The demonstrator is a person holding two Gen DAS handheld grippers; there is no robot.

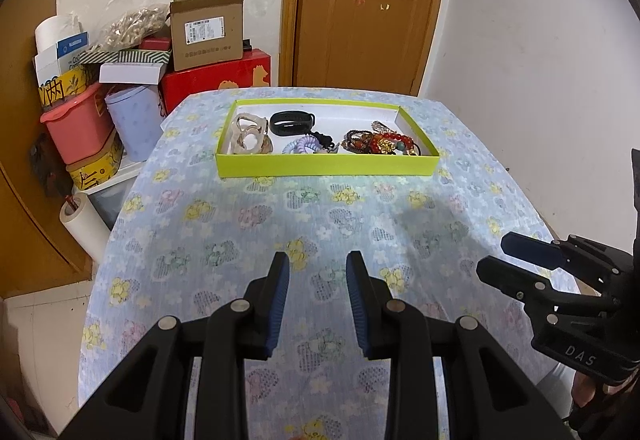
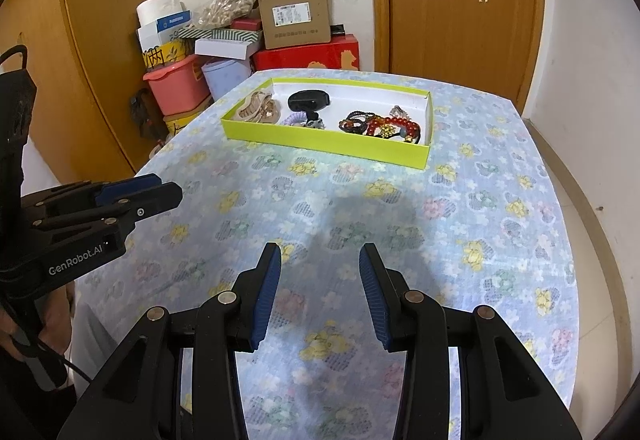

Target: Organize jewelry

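A yellow-green shallow box (image 1: 326, 165) (image 2: 320, 139) sits at the far end of the table. Inside lie a beige hair claw (image 1: 250, 134) (image 2: 256, 108), a black band (image 1: 292, 123) (image 2: 309, 100), a lilac coil hair tie (image 1: 303, 146) (image 2: 294, 119) and a heap of red and dark bead bracelets (image 1: 380, 142) (image 2: 384, 126). My left gripper (image 1: 318, 264) is open and empty above the near table; it also shows at the left of the right wrist view (image 2: 160, 188). My right gripper (image 2: 320, 254) is open and empty; in the left wrist view it shows at the right (image 1: 494, 256).
The table wears a blue flowered cloth (image 1: 280, 224) (image 2: 460, 224). Stacked boxes, a pink tub (image 1: 76, 124) and paper rolls crowd the floor at the far left. A wooden door (image 1: 360, 8) stands behind the table. A white wall is at the right.
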